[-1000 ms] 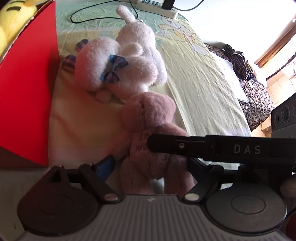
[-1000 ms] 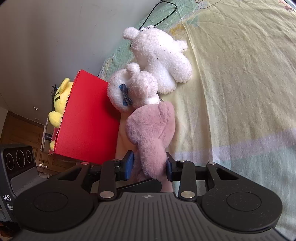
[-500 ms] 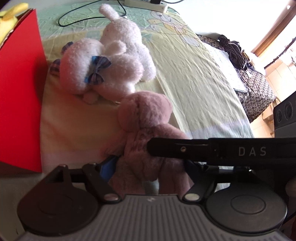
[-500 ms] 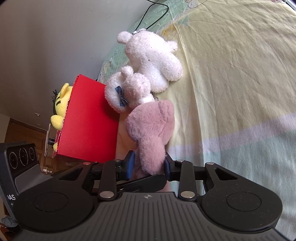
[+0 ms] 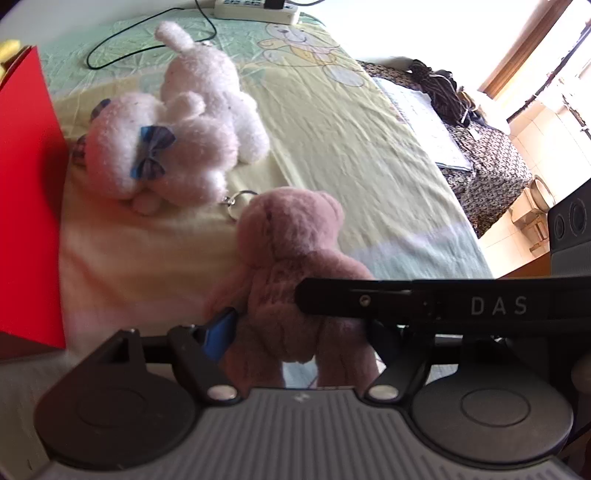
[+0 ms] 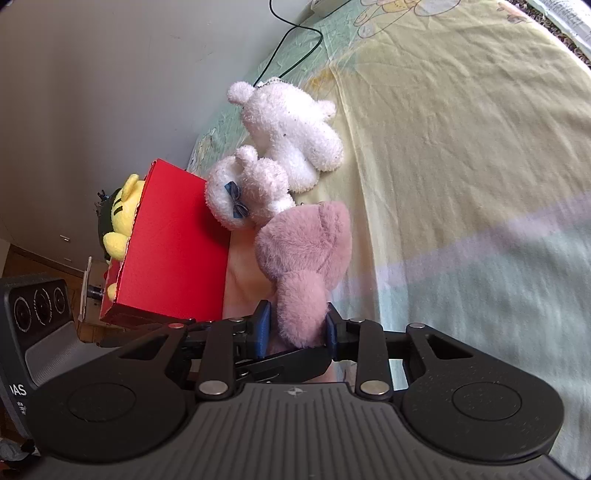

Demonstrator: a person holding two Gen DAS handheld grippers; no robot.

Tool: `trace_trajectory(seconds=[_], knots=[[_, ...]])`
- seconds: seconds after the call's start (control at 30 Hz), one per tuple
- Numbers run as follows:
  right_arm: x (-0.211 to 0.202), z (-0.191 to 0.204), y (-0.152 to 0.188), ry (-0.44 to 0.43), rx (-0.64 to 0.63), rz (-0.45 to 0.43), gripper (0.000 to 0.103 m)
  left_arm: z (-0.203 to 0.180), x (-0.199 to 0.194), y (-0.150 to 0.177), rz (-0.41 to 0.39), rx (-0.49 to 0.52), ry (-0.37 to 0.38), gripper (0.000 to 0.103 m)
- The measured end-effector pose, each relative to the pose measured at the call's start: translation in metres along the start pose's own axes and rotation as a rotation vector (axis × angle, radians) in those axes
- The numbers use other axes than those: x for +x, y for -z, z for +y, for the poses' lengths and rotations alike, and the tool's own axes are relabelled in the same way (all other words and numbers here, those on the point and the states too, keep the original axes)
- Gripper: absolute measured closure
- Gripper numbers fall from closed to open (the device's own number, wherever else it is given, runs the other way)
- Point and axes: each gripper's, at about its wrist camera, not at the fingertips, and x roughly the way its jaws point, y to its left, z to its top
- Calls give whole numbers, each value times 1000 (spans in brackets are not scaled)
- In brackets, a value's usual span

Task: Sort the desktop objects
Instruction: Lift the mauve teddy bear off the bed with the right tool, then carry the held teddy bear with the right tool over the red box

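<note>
A bed (image 5: 351, 155) covered with a pale yellow and green sheet printed with cartoon bears fills the ground ahead of both tools. To the left of the left tool (image 5: 295, 339) stands a red box (image 5: 26, 206); in the right wrist view the same red box (image 6: 173, 243) sits ahead and to the left of the right tool (image 6: 297, 328), with a yellow plush (image 6: 120, 218) showing over its far edge.

Further ahead of the tools lie two white plush toys touching each other: a white plush (image 5: 210, 92) at the far side, and nearer, just beside the box, a pinkish-white bear with a blue bow (image 5: 147, 155). In the right wrist view they appear as the white plush (image 6: 291, 129) and the bear with a blue bow (image 6: 243, 195).

The pink bear (image 5: 291, 280) is in both tools at once. The left tool is narrowed on its lower body, with a blue pad (image 5: 218, 334) pressed into its left side; the right tool's black finger, marked DAS, crosses in front of its body from the right. The right tool is closed narrowly on one limb of the pink bear (image 6: 306, 254), pads sunk into the fur on both sides.

A metal keyring (image 5: 236, 205) lies just beyond the pink bear's head. A power strip (image 5: 255, 9) and a black cable (image 5: 147, 40) lie at the far end of the bed.
</note>
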Motion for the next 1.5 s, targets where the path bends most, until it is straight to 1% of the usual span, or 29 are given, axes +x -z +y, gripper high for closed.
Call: trace_trajectory(seconds=[0.23,0.33,0.43,0.53,0.6,0.63,0.83,0.97,1.17,1.37,1.5], knots=[[-12,0,5,19,-9,-40,79,-14,-5,1,-15,45,15,29],[-9,-4,8,19,18,-42,79,-13,-1,4,0,44,19,29],[-8,-1,12,26,30,-66,77,-10,-2,5,1,54,26,29],[-5,1,13,21,60,-74,72,-7,-1,4,8,68,17,24],[-2,4,14,16,65,-87,71,-2,0,5,13,78,11,18],[0,5,15,23,68,-93,70,2,1,6,18,76,12,18],[9,10,15,33,58,-102,69,18,10,8,51,36,40,18],[11,5,15,39,94,-119,65,16,15,10,62,37,51,18],[14,4,14,29,74,-110,64,12,18,10,48,39,33,20],[13,1,14,8,70,-88,68,7,17,12,35,40,-1,23],[9,5,16,0,42,-76,69,3,14,13,28,42,-15,24]])
